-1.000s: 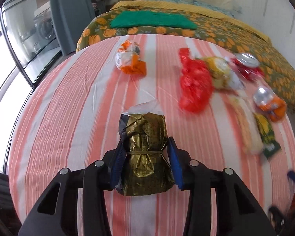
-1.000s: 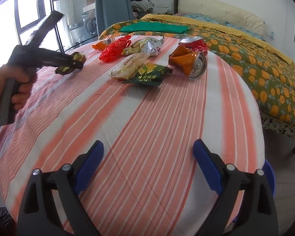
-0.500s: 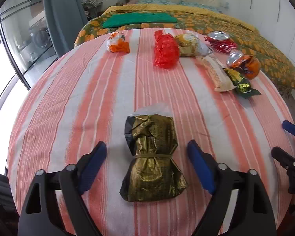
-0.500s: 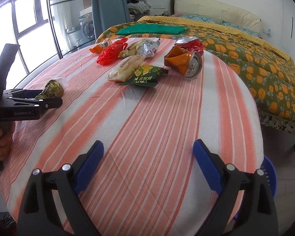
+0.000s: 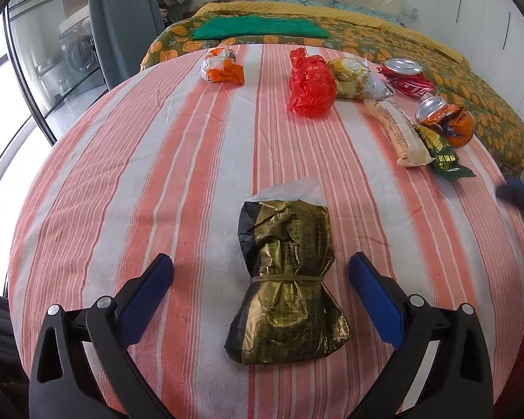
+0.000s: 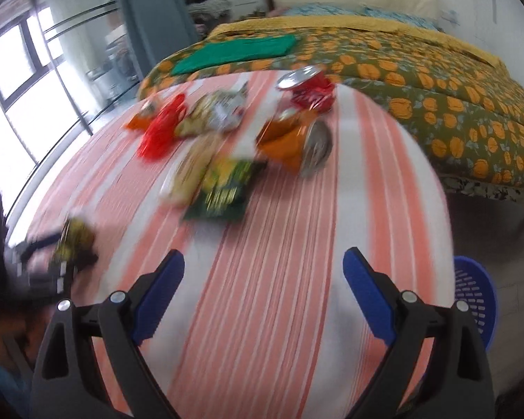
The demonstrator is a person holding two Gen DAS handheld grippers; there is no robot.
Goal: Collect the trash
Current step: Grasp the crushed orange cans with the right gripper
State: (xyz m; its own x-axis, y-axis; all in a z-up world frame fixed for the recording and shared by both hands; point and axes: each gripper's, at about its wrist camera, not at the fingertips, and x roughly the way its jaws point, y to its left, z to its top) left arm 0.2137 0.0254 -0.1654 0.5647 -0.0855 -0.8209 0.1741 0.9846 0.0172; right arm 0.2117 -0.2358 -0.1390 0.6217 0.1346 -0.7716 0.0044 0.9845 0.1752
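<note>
A gold foil packet [image 5: 284, 279] tied with a band lies on the striped tablecloth [image 5: 139, 181], between the fingers of my open left gripper [image 5: 260, 272], which do not touch it. Farther off lie an orange wrapper [image 5: 222, 70], a red plastic bag [image 5: 311, 85], a yellow snack bag [image 5: 354, 78], a crushed red can [image 5: 405, 75], a crushed orange can [image 5: 445, 122], a beige packet [image 5: 398, 134] and a green packet [image 5: 443, 157]. My right gripper [image 6: 263, 272] is open and empty over the cloth; the green packet [image 6: 223, 192] and orange can [image 6: 297, 143] lie ahead, blurred.
A blue perforated basket [image 6: 475, 300] stands on the floor past the table's right edge. A bed with a pumpkin-print cover [image 6: 436, 80] and a green cloth [image 5: 258, 28] is behind the table. Windows and a curtain [image 5: 122, 17] are to the left.
My left gripper opened and released the gold packet onto the cloth, then drew back slightly. My right gripper is moving forward toward the wrappers; its view is blurred.
</note>
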